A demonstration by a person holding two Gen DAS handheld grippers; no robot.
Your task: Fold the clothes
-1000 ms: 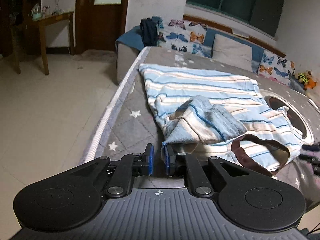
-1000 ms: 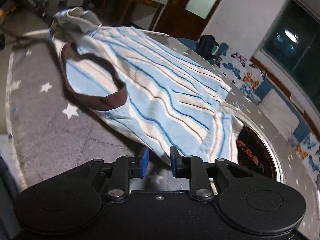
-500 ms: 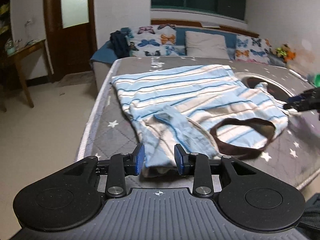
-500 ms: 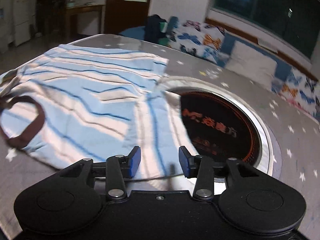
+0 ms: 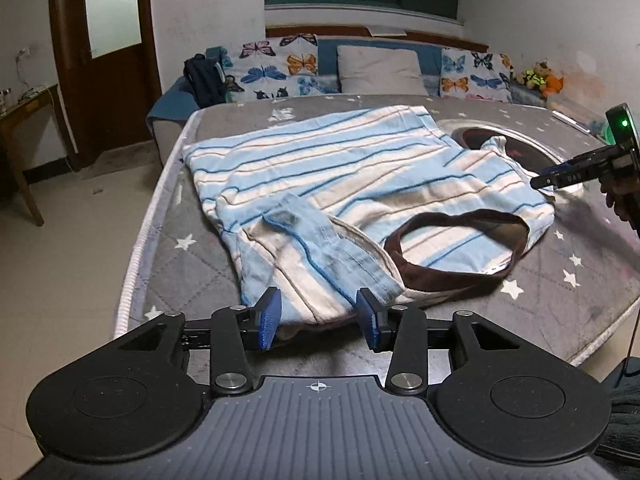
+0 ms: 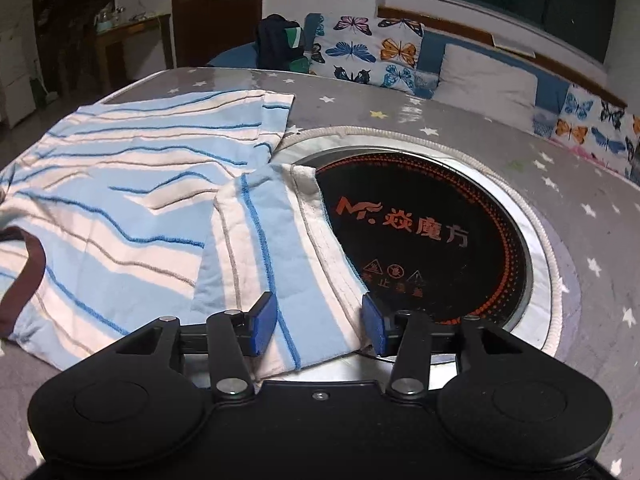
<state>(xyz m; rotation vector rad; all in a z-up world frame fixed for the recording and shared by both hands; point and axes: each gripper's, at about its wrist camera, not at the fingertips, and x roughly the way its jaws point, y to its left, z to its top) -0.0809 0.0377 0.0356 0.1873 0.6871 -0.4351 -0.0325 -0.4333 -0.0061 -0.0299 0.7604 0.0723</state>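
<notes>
- A second ago both grippers had their jaws nearly together at the shirt's sleeves; now both stand apart and are opening, and the shirt, then hanging crooked in the views, lies flat.
- Left gripper (image 5: pixel 318 317): blue pads part-way apart, the left sleeve (image 5: pixel 316 252) lying loose between them, neither pad pressing the cloth.
- Right gripper (image 6: pixel 320 322): jaws likewise part-way apart and widening, the right sleeve (image 6: pixel 276 264) resting slack between the pads, unclamped.
- The striped shirt (image 5: pixel 360 176) is spread on the starred table cover (image 5: pixel 560 280), its brown collar (image 5: pixel 456 248) toward the near edge.
- The right sleeve's edge overlaps the round black hob (image 6: pixel 432 240) set into the table, beside the shirt.
- Seen from the left, the right gripper (image 5: pixel 560 178) sits at the shirt's far side, a hand (image 5: pixel 624 204) behind it.
- Beyond the shirt, butterfly cushions (image 5: pixel 280 68) line a sofa.
</notes>
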